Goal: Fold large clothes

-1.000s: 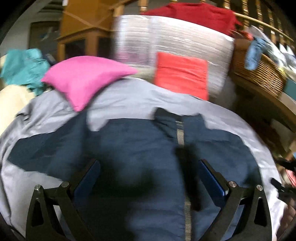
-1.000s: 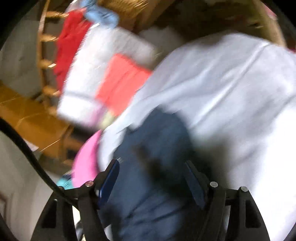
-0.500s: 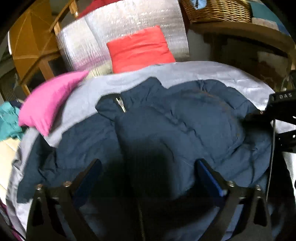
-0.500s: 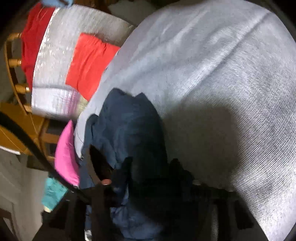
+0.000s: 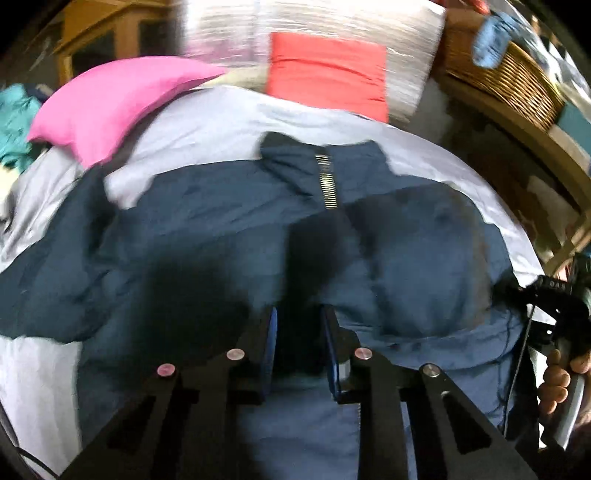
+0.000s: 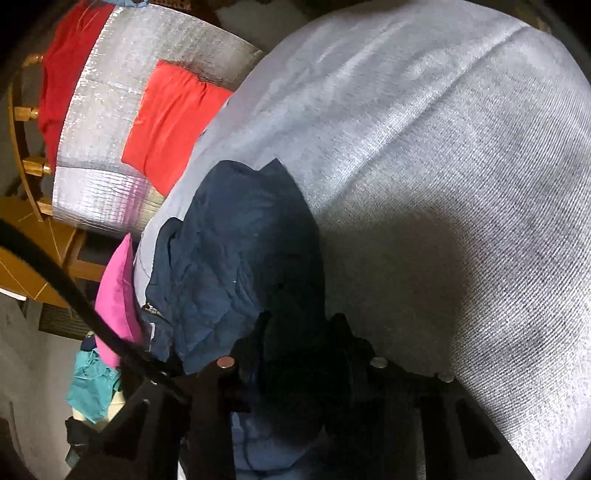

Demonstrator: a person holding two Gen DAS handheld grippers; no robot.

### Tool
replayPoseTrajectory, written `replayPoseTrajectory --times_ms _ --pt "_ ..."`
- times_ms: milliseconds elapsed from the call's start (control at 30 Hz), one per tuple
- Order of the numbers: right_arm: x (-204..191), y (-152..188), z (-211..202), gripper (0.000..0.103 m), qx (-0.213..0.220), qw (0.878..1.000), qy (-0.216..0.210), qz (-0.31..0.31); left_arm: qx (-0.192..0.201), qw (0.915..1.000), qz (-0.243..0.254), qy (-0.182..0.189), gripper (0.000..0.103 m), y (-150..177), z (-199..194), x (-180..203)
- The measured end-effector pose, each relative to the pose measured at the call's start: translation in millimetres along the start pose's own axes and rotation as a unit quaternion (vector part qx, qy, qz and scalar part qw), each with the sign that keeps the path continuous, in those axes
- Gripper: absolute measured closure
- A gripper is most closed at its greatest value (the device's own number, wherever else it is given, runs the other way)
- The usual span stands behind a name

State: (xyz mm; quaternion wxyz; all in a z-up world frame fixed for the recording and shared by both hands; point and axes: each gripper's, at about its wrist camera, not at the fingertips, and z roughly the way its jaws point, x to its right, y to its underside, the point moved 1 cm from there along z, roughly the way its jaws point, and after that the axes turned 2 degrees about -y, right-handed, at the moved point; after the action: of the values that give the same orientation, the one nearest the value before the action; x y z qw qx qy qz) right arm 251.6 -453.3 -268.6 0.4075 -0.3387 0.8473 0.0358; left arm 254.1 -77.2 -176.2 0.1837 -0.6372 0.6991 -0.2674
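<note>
The left gripper [image 5: 297, 314] points steeply down at a navy jacket [image 5: 229, 236] spread across a pale grey bed [image 5: 221, 122]; its fingers have just been closing and now pinch a fold of the jacket near the zip [image 5: 327, 181]. The right gripper [image 6: 299, 325] tilts down over the jacket's far end [image 6: 236, 240], where the cloth bunches up in a heap. Its fingers [image 6: 343, 332] lie in deep shadow, with dark cloth bulging between them, so they seem clamped on the jacket. In the left wrist view a hand [image 5: 557, 373] shows at the right edge around the other gripper's handle. A pink pillow [image 5: 110, 99] lies on the bed just beyond the jacket's sleeve. A red cushion [image 5: 325, 74] leans against a silvery quilted pad [image 5: 332, 18]. A wicker basket [image 5: 506, 81] stands on a wooden shelf to the right, and teal cloth [image 5: 14, 122] lies off the bed's left edge.
</note>
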Motion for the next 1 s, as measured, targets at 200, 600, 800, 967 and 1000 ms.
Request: replayPoseTrajectory --times_ms 200,600,800,967,1000 --pt "0 3 -8 0.068 0.006 1.000 0.006 0.008 0.034 0.9970 -0.055 -0.042 0.076 2 -34 -59" --pt "-52 21 -78 0.029 0.133 0.988 -0.010 -0.075 0.081 0.9948 0.061 -0.012 0.020 -1 -34 27" --pt "-60 22 -72 0.029 0.121 0.987 -0.068 -0.078 0.088 0.9904 0.106 -0.016 0.020 6 -22 62" --pt "-41 17 -65 0.029 0.106 0.993 -0.036 -0.036 0.083 0.9899 0.107 0.042 0.018 1 -18 92" --pt "-34 14 -64 0.029 0.101 0.994 -0.033 -0.023 0.080 0.9900 0.107 0.045 0.016 -1 -15 100"
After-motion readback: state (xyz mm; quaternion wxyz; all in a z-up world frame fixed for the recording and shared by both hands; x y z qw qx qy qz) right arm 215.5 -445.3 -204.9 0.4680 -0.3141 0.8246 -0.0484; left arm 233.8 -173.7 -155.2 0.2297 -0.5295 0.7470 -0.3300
